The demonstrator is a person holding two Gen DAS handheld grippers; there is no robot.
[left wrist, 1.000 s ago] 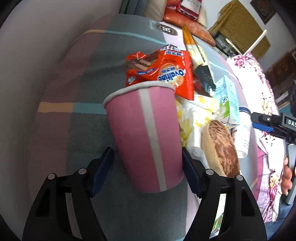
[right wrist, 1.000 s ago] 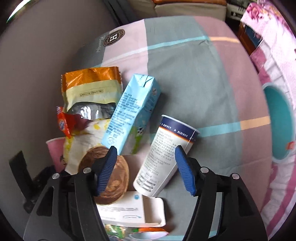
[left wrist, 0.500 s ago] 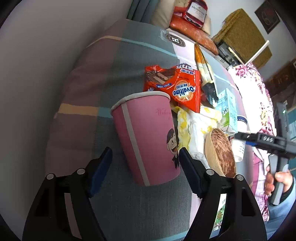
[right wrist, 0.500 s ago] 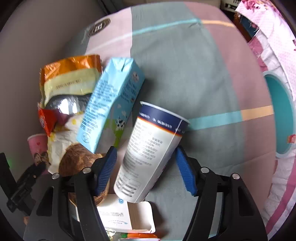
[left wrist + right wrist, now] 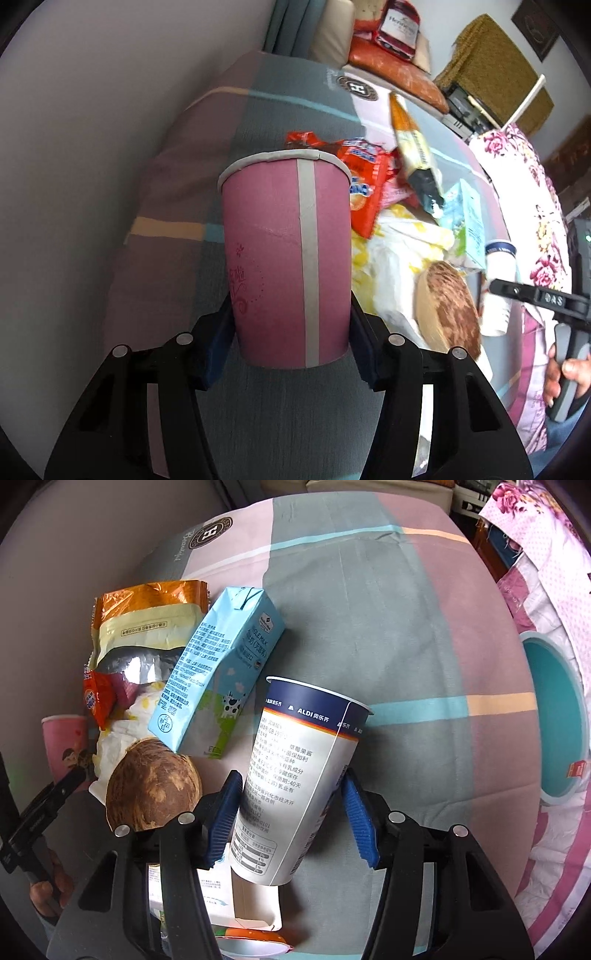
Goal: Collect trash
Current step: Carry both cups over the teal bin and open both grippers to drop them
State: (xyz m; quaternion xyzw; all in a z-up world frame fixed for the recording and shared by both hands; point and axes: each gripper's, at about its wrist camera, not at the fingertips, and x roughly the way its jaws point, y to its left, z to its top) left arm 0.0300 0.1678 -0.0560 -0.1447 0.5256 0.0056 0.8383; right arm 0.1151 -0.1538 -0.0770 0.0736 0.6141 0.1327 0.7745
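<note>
Pink paper cup (image 5: 286, 254) clamped upright between the left gripper (image 5: 288, 332) pads near the bedspread's (image 5: 369, 609) wall-side edge, white ALDI cup (image 5: 299, 786) tilted between the right gripper's (image 5: 290, 821) fingers, whether gripped unclear, milk carton (image 5: 218, 675) just beside

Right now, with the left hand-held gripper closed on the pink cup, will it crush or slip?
The pink cup looks like thin paper and shows a crease, so it probably dents easily. It is likely light. The tapered wall may slip.

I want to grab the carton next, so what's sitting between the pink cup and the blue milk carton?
In the right wrist view, between the pink cup and the milk carton lie a crumpled white-and-yellow wrapper and a red snack packet.
</note>
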